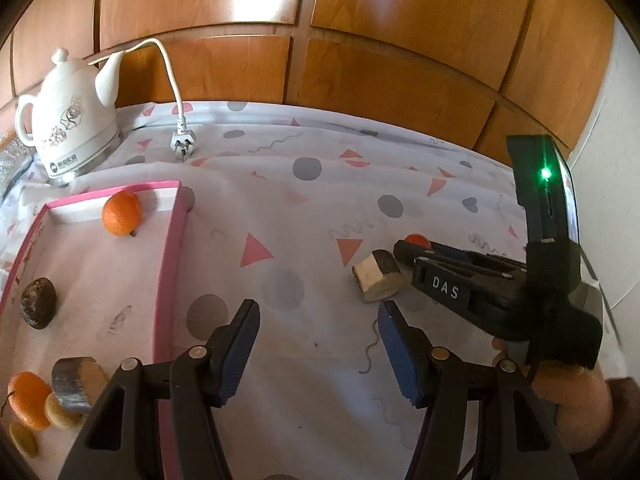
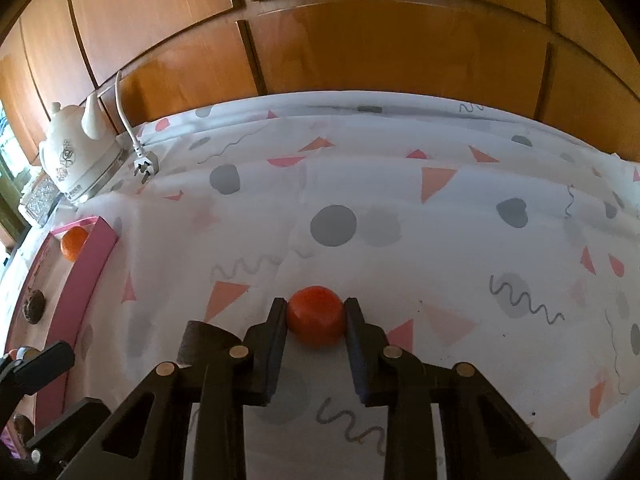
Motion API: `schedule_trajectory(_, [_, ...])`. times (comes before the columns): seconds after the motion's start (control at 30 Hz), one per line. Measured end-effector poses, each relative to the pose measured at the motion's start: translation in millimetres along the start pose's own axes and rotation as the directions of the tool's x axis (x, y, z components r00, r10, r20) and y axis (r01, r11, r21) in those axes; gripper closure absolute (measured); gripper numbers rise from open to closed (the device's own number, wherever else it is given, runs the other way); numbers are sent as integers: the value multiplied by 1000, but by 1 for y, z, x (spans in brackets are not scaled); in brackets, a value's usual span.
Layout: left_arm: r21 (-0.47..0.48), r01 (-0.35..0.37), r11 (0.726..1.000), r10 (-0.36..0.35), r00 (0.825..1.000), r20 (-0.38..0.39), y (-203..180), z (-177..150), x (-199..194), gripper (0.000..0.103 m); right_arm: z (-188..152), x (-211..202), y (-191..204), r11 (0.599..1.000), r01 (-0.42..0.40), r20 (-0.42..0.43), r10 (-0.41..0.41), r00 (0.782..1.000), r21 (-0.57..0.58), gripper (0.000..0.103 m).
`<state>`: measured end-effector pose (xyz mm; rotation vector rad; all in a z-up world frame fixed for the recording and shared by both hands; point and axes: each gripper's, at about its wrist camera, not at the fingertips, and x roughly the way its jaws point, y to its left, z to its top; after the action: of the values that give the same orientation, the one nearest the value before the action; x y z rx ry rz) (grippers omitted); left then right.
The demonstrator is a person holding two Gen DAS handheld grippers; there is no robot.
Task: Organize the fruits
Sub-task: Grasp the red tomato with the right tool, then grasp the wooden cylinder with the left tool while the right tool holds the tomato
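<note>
My right gripper (image 2: 316, 312) is shut on a small red-orange fruit (image 2: 316, 316) resting on the patterned tablecloth; the fruit also shows in the left wrist view (image 1: 418, 241) beyond the right gripper (image 1: 404, 248). My left gripper (image 1: 316, 320) is open and empty above the cloth, beside the pink tray (image 1: 170, 248). The tray holds an orange (image 1: 122, 214), a dark brown fruit (image 1: 39, 303), another orange (image 1: 28, 398) and a cut chunk with dark skin (image 1: 78, 382). A similar pale chunk with dark rind (image 1: 378, 276) lies on the cloth just left of the right gripper.
A white electric kettle (image 1: 66, 120) stands at the back left with its loose plug (image 1: 183, 144) on the cloth. Wooden cabinet panels (image 1: 360, 20) rise behind the table. Small yellowish round pieces (image 1: 60, 412) lie in the tray's near corner.
</note>
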<state>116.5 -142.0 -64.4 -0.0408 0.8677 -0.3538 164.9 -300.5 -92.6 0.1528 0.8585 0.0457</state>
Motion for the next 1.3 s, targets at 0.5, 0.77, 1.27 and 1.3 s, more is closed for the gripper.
schedule_trajectory(0.5, [0, 92, 996, -92, 995, -37, -28, 12, 26, 41, -13, -15, -21, 997, 73, 11, -74, 997, 24, 75])
schedule_trajectory(0.77, [-11, 105, 994, -106, 992, -72, -38, 17, 42, 40, -20, -23, -35, 994, 103, 19, -104, 994, 41, 75])
schedule_trajectory(1.27, [-12, 84, 996, -85, 989, -123, -41, 24, 70, 69, -25, -26, -40, 994, 92, 20, -94, 995, 64, 75])
schedule_trajectory(1.3, [-11, 84, 996, -85, 989, -119, -39, 23, 68, 70, -25, -26, -40, 994, 90, 19, -92, 996, 64, 75])
